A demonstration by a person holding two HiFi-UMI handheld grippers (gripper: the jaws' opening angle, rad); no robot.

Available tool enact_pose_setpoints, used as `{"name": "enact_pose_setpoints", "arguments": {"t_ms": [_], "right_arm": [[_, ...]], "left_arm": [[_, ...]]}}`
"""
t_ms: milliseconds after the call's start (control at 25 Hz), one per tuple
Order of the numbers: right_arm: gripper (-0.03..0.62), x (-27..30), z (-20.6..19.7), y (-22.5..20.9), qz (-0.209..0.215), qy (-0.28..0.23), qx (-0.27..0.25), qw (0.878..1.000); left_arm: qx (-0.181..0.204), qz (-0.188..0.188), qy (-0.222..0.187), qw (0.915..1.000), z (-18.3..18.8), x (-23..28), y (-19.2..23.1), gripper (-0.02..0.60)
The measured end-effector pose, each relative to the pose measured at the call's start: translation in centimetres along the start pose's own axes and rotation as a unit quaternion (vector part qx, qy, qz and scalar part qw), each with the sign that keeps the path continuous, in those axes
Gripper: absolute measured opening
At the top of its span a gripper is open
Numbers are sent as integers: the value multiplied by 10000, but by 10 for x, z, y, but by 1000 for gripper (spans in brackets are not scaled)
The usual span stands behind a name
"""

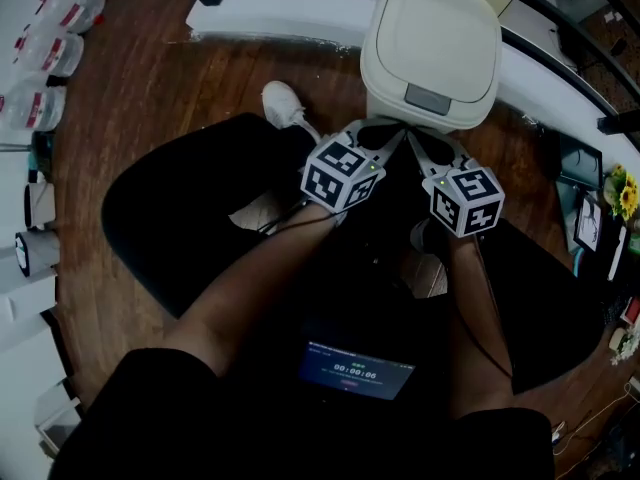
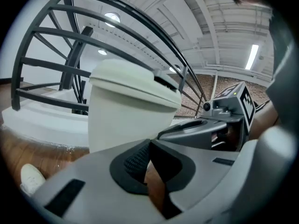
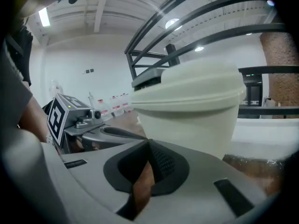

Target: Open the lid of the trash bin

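Observation:
A cream trash bin [image 1: 430,53] stands on the wooden floor, its lid down and a grey push button [image 1: 429,96] at the lid's near edge. In the left gripper view the trash bin [image 2: 128,106] fills the middle; in the right gripper view the trash bin [image 3: 191,106] sits just ahead. My left gripper [image 1: 378,136] and right gripper [image 1: 425,146] hover side by side just short of the bin's front, both shut with nothing between the jaws. The left gripper [image 2: 148,146] and right gripper [image 3: 148,146] show their tips pressed together.
A white curved platform [image 1: 290,23] with black railings runs behind the bin. A white shoe [image 1: 283,103] rests on the floor to the bin's left. White shelving with bottles [image 1: 40,58] lines the left edge. A phone screen [image 1: 355,370] lies in the person's lap.

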State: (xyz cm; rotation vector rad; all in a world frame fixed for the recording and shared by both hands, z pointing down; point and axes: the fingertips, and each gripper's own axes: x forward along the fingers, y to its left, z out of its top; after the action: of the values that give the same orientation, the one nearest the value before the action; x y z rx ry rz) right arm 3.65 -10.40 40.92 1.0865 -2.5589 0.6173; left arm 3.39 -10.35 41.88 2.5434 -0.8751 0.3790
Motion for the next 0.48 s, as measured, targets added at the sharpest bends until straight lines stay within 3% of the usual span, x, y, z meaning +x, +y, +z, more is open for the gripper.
{"name": "enact_pose_setpoints", "arguments": {"t_ms": [480], "right_arm": [[20,27,-66,-42,-141,622,523,9966]], "left_arm": [[-297,178,823,9960,-79,52,30,37]]}}
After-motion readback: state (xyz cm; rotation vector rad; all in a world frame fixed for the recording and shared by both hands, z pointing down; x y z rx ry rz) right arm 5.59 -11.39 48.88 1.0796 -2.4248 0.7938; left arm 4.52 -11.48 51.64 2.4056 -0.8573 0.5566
